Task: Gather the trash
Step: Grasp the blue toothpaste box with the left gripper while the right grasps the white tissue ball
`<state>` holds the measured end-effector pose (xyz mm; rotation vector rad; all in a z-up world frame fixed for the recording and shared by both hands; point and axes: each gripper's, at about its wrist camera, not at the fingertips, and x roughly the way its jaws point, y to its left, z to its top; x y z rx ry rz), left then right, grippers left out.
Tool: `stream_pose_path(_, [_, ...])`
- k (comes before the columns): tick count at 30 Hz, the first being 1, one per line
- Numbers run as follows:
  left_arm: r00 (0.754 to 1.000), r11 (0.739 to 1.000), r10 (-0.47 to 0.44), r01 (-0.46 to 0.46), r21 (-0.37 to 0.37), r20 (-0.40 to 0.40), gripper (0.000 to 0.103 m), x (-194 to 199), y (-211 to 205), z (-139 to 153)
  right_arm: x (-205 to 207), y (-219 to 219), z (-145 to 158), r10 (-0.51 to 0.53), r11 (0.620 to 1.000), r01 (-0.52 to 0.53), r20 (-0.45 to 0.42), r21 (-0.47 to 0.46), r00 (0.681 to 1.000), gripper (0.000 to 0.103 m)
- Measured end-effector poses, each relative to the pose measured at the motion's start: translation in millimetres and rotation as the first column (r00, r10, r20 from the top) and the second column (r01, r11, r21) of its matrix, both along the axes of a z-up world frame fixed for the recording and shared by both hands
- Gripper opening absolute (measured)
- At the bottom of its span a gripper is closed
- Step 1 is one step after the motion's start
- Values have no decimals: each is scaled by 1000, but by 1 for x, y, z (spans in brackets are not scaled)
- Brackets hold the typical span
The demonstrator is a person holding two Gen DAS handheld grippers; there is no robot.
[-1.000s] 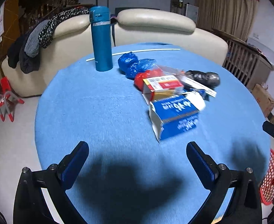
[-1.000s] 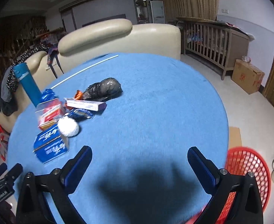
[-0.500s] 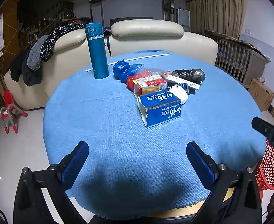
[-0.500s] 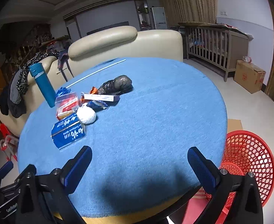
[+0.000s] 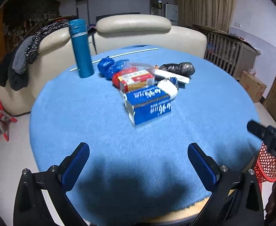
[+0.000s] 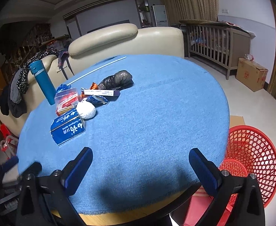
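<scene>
Trash (image 5: 147, 86) clusters mid-table on a round blue tablecloth (image 6: 156, 113), cream sofa (image 5: 134, 32) beyond. Red basket (image 6: 251, 162) sits on the floor, right. Left gripper (image 5: 138, 162) and right gripper (image 6: 140, 166) both gape, released.

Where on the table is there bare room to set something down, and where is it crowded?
Bare cloth runs along the table's right side, from the black bag to the edge above the red basket, and across the near strip between the blue box and both open tools. It is crowded at left centre, from the bottle to the white ball.
</scene>
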<state>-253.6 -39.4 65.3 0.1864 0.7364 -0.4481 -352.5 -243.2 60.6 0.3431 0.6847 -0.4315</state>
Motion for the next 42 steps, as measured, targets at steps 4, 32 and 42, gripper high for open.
stream_pose_path(4, [997,997,-74,74,10,-10,103,26,-8,3,1,0,-7,9,1000,-9,-14,5,1000,103])
stream_pose_path(32, [910,910,-360,391,137,-205,88,126,-78,-41,7,-26,-40,-31,994,38,-73,99,997,103])
stream_pose_path(42, [960,965,-234,248,79,-155,67,87,-40,-39,38,-21,-35,19,997,-12,-88,82,996,103])
